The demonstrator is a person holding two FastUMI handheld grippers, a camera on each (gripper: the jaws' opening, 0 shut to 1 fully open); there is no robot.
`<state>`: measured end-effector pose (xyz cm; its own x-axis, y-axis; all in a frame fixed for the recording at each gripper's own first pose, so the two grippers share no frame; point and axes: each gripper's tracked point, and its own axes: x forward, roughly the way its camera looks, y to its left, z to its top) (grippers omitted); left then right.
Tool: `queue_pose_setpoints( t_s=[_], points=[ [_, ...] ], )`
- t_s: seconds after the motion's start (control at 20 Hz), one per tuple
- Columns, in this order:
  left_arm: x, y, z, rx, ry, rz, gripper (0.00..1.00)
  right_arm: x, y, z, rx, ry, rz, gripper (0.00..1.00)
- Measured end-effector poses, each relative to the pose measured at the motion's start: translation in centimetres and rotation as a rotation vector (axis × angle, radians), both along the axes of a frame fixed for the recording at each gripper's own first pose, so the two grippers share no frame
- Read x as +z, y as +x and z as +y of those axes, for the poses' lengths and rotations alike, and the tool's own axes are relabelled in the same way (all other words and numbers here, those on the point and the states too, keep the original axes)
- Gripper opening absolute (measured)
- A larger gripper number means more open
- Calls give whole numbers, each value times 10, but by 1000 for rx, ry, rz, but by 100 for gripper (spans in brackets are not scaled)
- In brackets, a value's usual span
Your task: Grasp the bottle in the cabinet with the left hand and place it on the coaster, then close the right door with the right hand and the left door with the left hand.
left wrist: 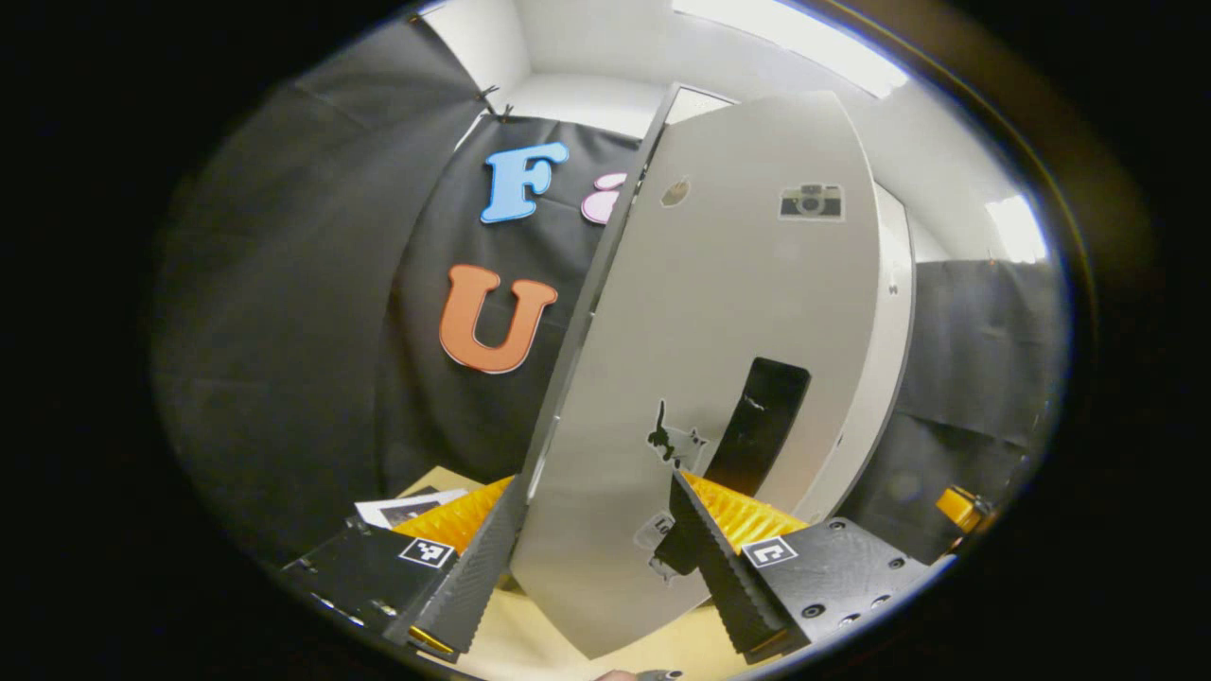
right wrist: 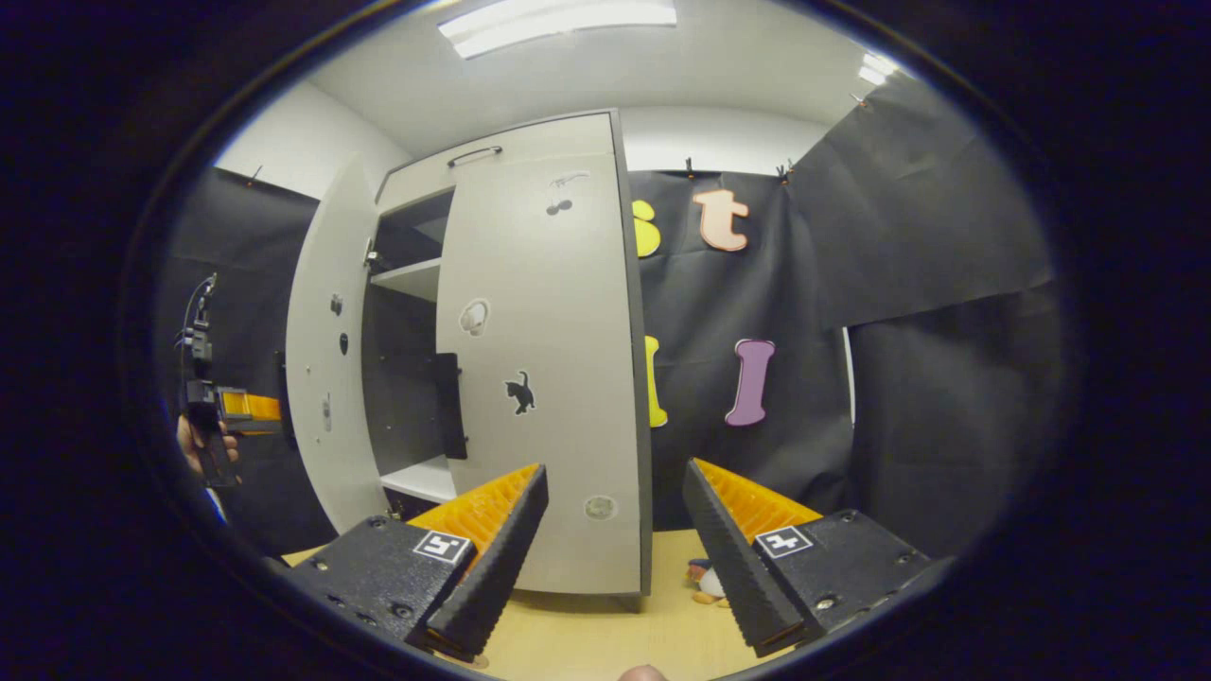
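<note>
From my right gripper view I can see into the cabinet: bare shelves in the gap between the half-open left door and the right door, and I can't spot the bottle anywhere. The left gripper view is right up on that left door, its edge sitting between the fingers. Left claw is spread wide, not pinching the door; right claw is spread too, holding nothing, above the worktop.

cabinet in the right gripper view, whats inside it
Through the gap between the doors, the cabinet shows two white shelves and a dark back wall, no bottle visible. The right door covers the rest of the inside.
</note>
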<state>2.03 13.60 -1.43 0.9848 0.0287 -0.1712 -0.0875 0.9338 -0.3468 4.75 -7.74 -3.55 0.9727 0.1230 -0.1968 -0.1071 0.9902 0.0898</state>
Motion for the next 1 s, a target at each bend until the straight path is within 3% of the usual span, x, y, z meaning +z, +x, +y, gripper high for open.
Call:
queue_pose_setpoints(
  t_s=[0.15, 0.3, 0.45, 0.5, 0.6, 0.65, 0.7, 0.75, 0.8, 1.0],
  points=[
    [1, 10, -19, -55, -24, -9, 100, 1, -1, -8, -23, -7, -3, 90],
    [1, 18, -30, -77, 29, -9, 100, 0, -3, -13, -38, -13, -4, 94],
    [-1, 24, -42, -95, 63, -7, 100, 2, -7, -13, -46, -21, -7, 90],
    [1, 24, -44, -97, 79, -11, 89, 4, -6, -14, -55, -26, -13, 95],
    [3, 25, -42, -90, 116, -17, 100, 9, -4, -14, -67, -36, -26, 95],
    [4, 24, -43, -90, 132, -18, 100, 12, -3, -11, -64, -36, -33, 91],
    [6, 23, -45, -90, 146, -20, 100, 16, -3, -8, -58, -34, -41, 95],
    [9, 22, -45, -85, 163, -26, 89, 20, -1, -4, -51, -30, -48, 95],
    [15, 20, -47, -82, 181, -37, 100, 24, 0, 0, -47, -27, -56, 95],
    [37, 8, -51, -34, 247, -88, 100, 42, 3, 18, -28, -25, -84, 95]
  ],
)
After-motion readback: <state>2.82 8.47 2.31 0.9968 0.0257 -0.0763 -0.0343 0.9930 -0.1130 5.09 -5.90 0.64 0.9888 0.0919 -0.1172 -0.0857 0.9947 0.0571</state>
